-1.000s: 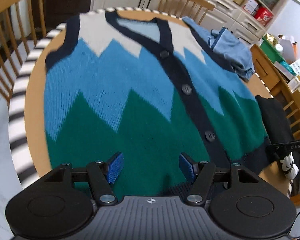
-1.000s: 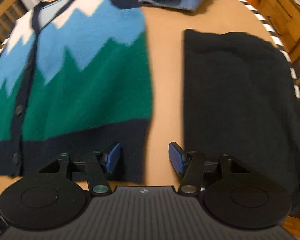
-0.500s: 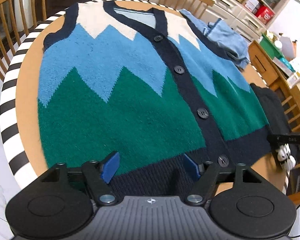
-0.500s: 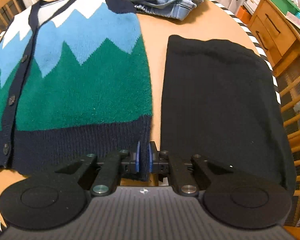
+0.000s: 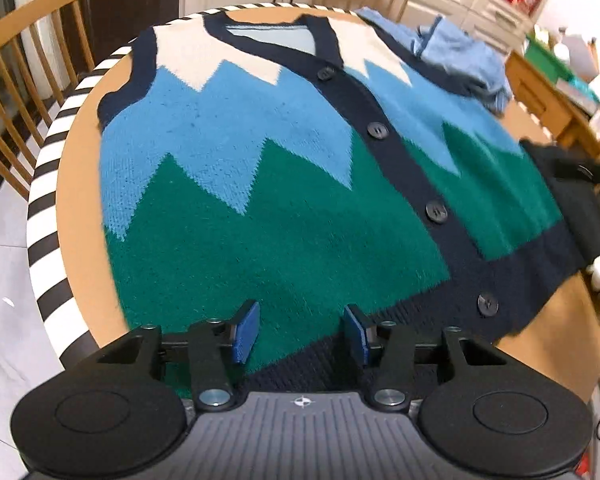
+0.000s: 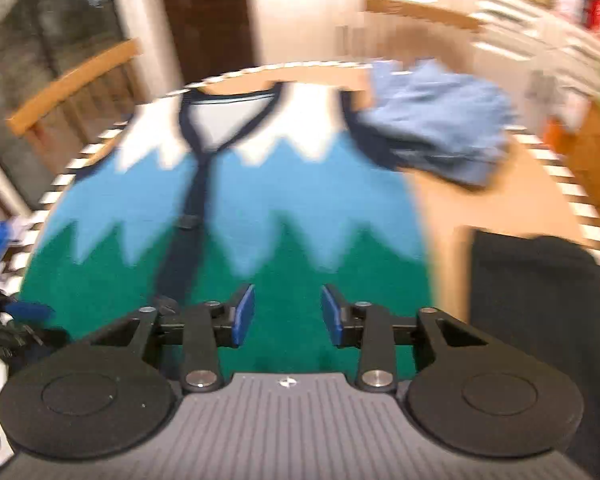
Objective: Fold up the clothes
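A knitted vest [image 5: 284, 184] with white, blue and green zigzags, navy trim and a buttoned front lies spread flat on the round wooden table [image 5: 80, 200]. My left gripper [image 5: 302, 334] hovers at the vest's near hem, where green meets the navy band. Its jaws are closing, with fabric beneath the gap, and the pads do not press on it. The right wrist view is blurred. There my right gripper [image 6: 288, 314] hangs above the green lower part of the vest [image 6: 260, 200], its jaws opening with nothing held between them.
A crumpled blue denim garment [image 5: 464, 56] overlaps the vest's far right shoulder. A folded black garment [image 6: 540, 304] lies to the right of the vest. The table has a black-and-white striped rim [image 5: 48, 184]. Wooden chairs [image 5: 28, 80] and a wooden cabinet [image 5: 540, 88] surround it.
My right gripper shut on the vest's right hem corner, then let it go, rose and swung left over the vest. My left gripper's jaws widened near the hem, then narrowed.
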The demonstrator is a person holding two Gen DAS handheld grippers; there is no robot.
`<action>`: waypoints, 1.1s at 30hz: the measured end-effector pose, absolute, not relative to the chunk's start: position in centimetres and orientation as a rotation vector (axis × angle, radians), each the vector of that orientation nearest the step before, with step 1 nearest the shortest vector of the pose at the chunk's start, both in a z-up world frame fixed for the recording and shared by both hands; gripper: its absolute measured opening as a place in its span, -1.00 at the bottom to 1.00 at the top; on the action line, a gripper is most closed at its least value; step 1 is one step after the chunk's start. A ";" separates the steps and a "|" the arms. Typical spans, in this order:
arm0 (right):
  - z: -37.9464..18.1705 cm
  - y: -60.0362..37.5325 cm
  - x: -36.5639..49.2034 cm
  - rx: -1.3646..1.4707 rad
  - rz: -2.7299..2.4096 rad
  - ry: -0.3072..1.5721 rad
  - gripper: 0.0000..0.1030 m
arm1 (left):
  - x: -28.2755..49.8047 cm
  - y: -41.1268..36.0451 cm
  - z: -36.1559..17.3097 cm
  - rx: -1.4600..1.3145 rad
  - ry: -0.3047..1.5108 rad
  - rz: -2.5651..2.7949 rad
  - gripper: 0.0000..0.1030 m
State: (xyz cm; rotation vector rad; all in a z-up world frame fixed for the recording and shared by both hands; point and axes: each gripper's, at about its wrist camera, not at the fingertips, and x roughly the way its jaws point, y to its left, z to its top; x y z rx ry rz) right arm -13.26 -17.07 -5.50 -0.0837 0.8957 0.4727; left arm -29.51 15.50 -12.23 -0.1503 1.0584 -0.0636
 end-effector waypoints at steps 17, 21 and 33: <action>-9.1 -19.9 -10.3 -0.064 0.287 0.986 -0.33 | -28.8 14.4 -9.9 -0.123 1.035 -0.129 -0.02; -8.6 -16.1 -7.0 -0.045 0.353 0.887 -0.18 | -23.0 12.6 -9.0 -0.078 0.906 -0.117 0.22; -12.3 -15.0 -3.8 -0.103 0.292 0.948 -0.10 | -18.0 12.7 -12.3 -0.001 1.100 0.007 -0.17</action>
